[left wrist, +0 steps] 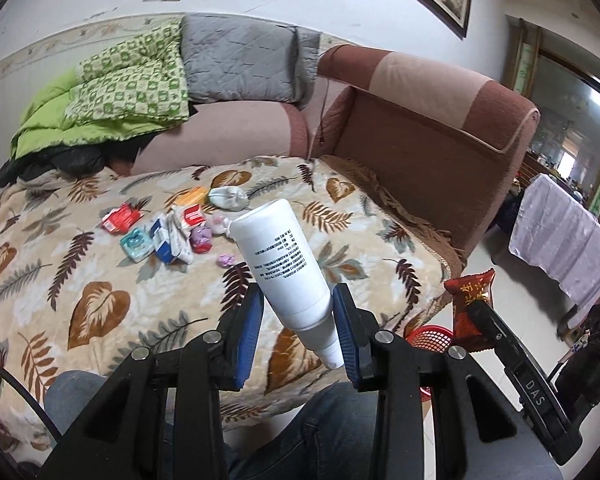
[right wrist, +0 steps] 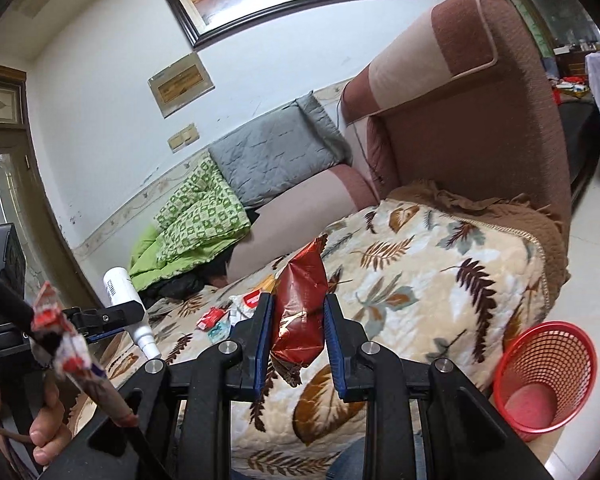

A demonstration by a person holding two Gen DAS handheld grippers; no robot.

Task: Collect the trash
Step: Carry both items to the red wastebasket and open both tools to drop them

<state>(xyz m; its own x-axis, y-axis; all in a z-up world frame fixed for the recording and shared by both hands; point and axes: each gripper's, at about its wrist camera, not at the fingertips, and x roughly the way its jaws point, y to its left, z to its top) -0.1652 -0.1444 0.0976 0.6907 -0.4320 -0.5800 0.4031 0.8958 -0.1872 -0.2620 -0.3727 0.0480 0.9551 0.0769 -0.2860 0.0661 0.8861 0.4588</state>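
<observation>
The left gripper (left wrist: pixel 298 312) is clamped on a white bottle (left wrist: pixel 280 256), its 2 blue-padded fingers (left wrist: pixel 250 332) pressing the lower body from either side. The bottle tilts: its narrow nozzle end points down and back between the fingers, and its flat base leans up and away over the blanket. Printed text runs along its side.

The right gripper (right wrist: pixel 298 316) holds a dark red snack wrapper (right wrist: pixel 302 300) squeezed between its 2 pads. The wrapper stands roughly upright, its crimped top poking above the fingertips and its lower end hanging below them. From the left wrist camera the same wrapper (left wrist: pixel 470 304) shows off to the right, just above the red mesh basket (left wrist: pixel 428 338).

That basket (right wrist: pixel 548 376) sits on the pale floor beside the sofa's front corner, to the right of the right gripper and lower than it. Only its pink bottom shows inside.

Beneath both grippers lies a leaf-patterned blanket (left wrist: pixel 100 300) spread over the sofa seat. Farther out on it, beyond the bottle, rests a loose cluster of small litter (left wrist: pixel 168 232): red, teal, blue and white packets, purple scraps and a grey-white wad.

Behind that, against the wall, are a green checked quilt (left wrist: pixel 132 80) and a grey cushion (left wrist: pixel 240 64).
</observation>
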